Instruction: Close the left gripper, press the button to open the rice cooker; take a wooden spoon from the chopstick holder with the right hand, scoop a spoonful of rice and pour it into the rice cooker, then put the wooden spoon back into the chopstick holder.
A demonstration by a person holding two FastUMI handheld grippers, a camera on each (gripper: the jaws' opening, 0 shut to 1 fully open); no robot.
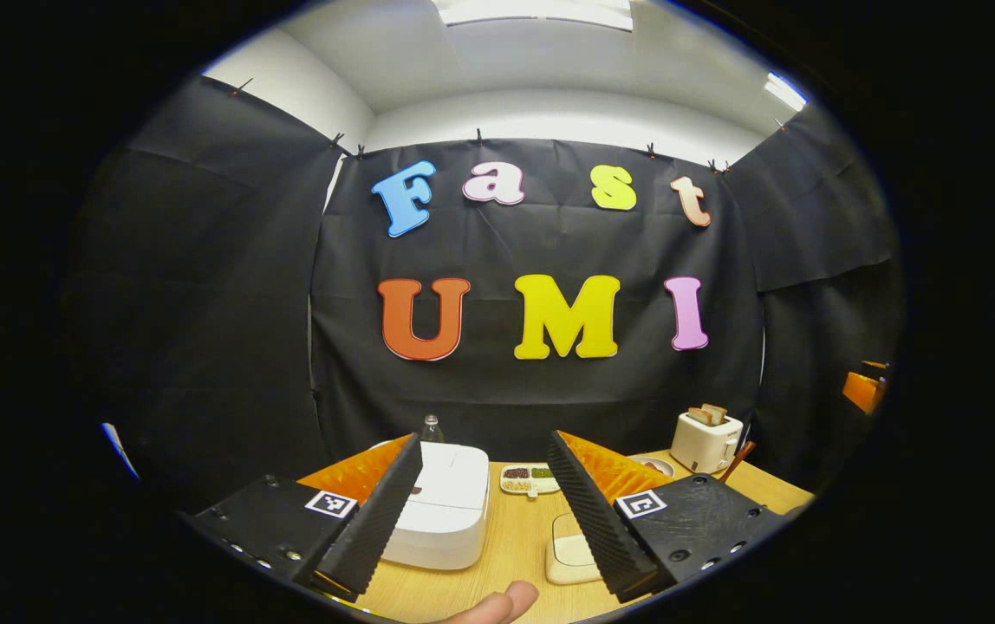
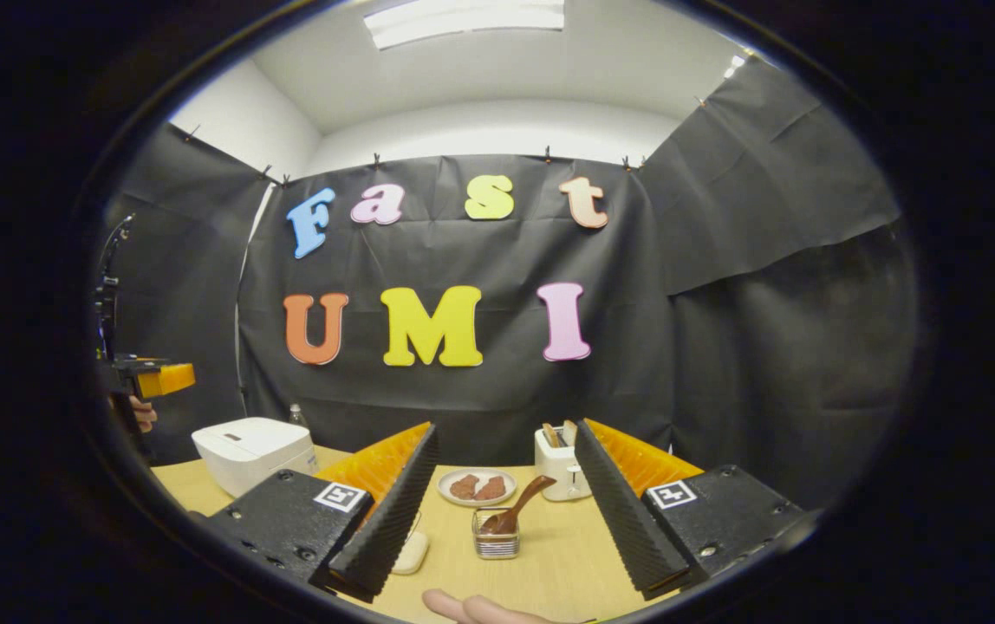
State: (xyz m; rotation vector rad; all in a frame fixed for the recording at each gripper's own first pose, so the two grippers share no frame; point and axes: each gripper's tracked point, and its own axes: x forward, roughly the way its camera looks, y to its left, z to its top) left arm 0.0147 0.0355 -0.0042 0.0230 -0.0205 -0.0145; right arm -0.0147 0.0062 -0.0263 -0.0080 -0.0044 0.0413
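The white rice cooker [image 1: 441, 511] stands with its lid down on the wooden table [image 1: 506, 555], just ahead of my left gripper [image 1: 484, 439], whose fingers are wide apart and hold nothing. The rice cooker [image 2: 250, 451] also sits far left in the right gripper view. A wooden spoon [image 2: 522, 504] leans in a clear glass holder [image 2: 496, 539] straight ahead of my right gripper [image 2: 506, 426], which is open and empty. A small divided dish of grains [image 1: 530, 478] lies behind the cooker. The left gripper [image 2: 155, 379] hangs in the air at far left, held by a hand.
A white toaster [image 2: 560, 464] with bread slices stands at the back, with a plate of brown food [image 2: 476, 487] beside it. A cream flat pad [image 1: 571, 555] lies near the cooker. A clear bottle [image 1: 432, 427] stands behind the cooker. A person's fingertip [image 1: 497, 607] shows at the bottom.
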